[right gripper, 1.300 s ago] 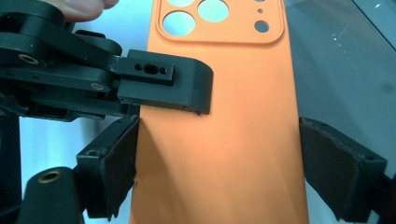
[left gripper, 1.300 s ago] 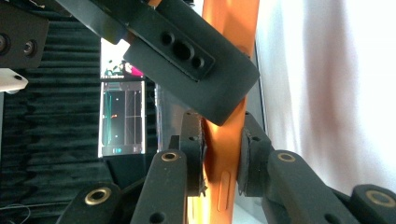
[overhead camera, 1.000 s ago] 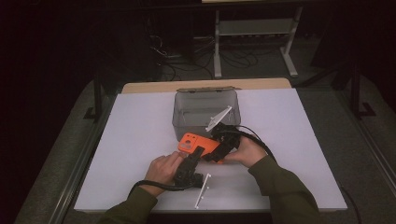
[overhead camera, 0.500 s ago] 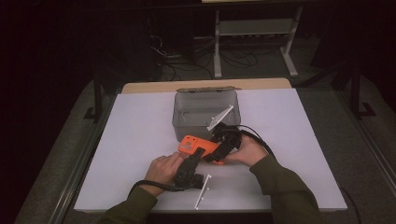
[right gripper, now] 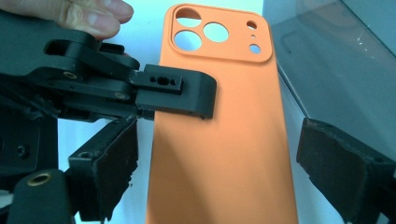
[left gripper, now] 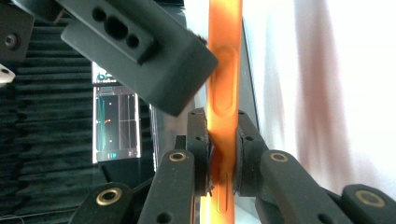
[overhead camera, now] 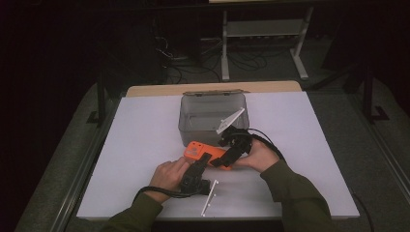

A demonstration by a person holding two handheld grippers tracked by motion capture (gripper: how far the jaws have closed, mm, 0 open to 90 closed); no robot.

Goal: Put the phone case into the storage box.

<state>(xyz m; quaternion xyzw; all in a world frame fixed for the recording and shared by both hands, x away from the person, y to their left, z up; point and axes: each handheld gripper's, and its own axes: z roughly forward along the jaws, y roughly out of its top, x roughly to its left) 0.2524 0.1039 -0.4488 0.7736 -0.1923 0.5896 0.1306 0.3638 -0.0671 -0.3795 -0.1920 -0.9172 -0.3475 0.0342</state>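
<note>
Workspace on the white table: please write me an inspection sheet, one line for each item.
Surface: white table top, flat and clean.
Job's things: orange phone case; grey clear box behind it.
Clutter: white strip near the front edge; white piece leaning on the box.
Grippers: left gripper shut on the phone case's edge; right gripper open, jaws just opening, pads beside the case.
Cables: black cable loops by the right hand.
Surroundings: dark floor, metal stand.

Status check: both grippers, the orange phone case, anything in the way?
Left gripper clamped on orange phone case. Right gripper jaws just opening, pads off the case. Clear bin close behind.
</note>
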